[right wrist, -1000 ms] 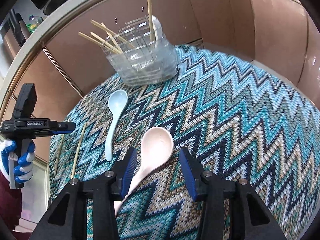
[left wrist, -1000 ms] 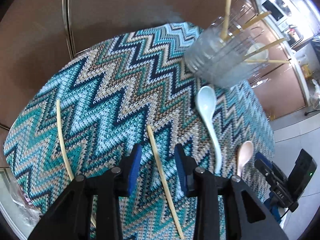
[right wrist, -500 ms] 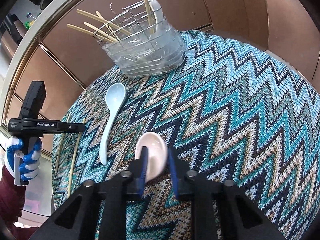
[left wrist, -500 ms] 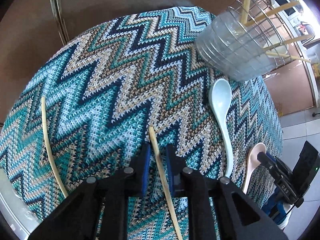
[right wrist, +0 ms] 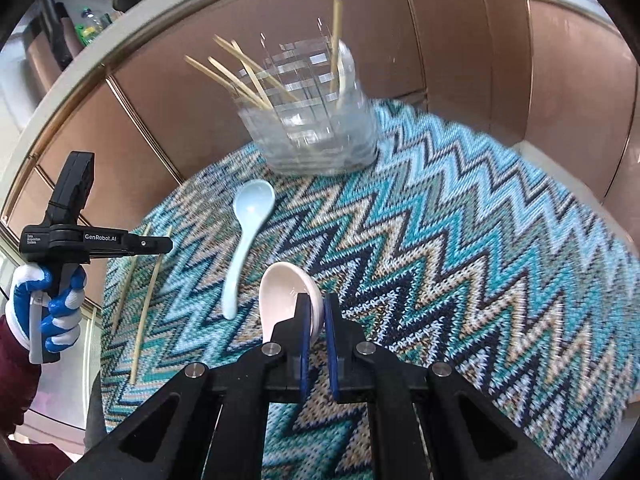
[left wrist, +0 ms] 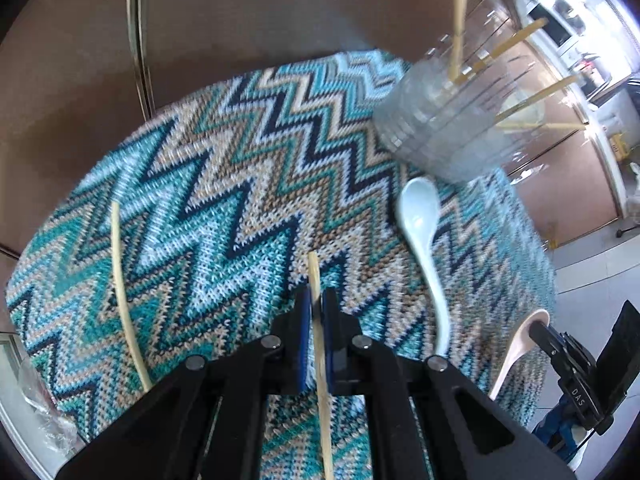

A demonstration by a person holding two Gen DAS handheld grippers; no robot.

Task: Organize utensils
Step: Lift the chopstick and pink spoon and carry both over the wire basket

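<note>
My left gripper (left wrist: pixel 315 304) is shut on a bamboo chopstick (left wrist: pixel 313 272) that runs between its blue pads, lifted a little over the zigzag cloth (left wrist: pixel 208 208). A second chopstick (left wrist: pixel 122 292) lies on the cloth to the left. My right gripper (right wrist: pixel 316 308) is shut on the rim of a pink spoon (right wrist: pixel 284 296) and holds it tilted up; it also shows in the left wrist view (left wrist: pixel 520 340). A pale blue spoon (right wrist: pixel 248 232) lies on the cloth. A clear utensil holder (right wrist: pixel 316 136) with several chopsticks stands at the back.
The cloth covers a round table whose edge drops off near the left gripper (right wrist: pixel 92 240). Brown cabinet panels (right wrist: pixel 460 40) stand behind the holder. A tiled floor (left wrist: pixel 592 276) lies beyond the table on the right.
Both grippers have shut: the left on the chopstick, the right on the pink spoon. Both have then lifted their utensils off the cloth.
</note>
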